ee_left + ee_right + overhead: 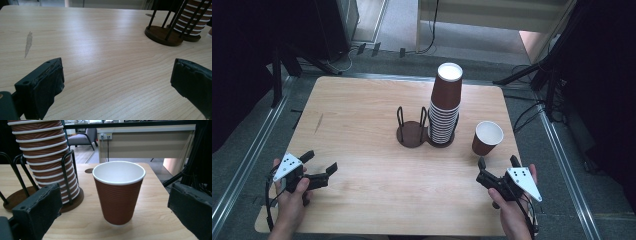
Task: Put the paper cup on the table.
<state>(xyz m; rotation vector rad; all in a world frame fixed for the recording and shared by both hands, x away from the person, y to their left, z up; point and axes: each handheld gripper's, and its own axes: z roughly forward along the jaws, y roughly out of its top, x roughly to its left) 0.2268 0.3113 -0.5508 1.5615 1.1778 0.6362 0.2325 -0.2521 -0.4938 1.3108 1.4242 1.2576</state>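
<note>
A single brown paper cup stands upright on the wooden table, right of a dark two-bay wire cup holder. The holder's right bay carries a tall stack of brown cups; its left bay is empty. My right gripper is open, a short way in front of the single cup, nothing between its jaws. My left gripper is open over bare table near the front left, far from the holder.
A small grey smear marks the tabletop at the left. Metal rails run along both sides of the table, with black stand legs and cables on the floor behind. Bare wood lies between the two grippers.
</note>
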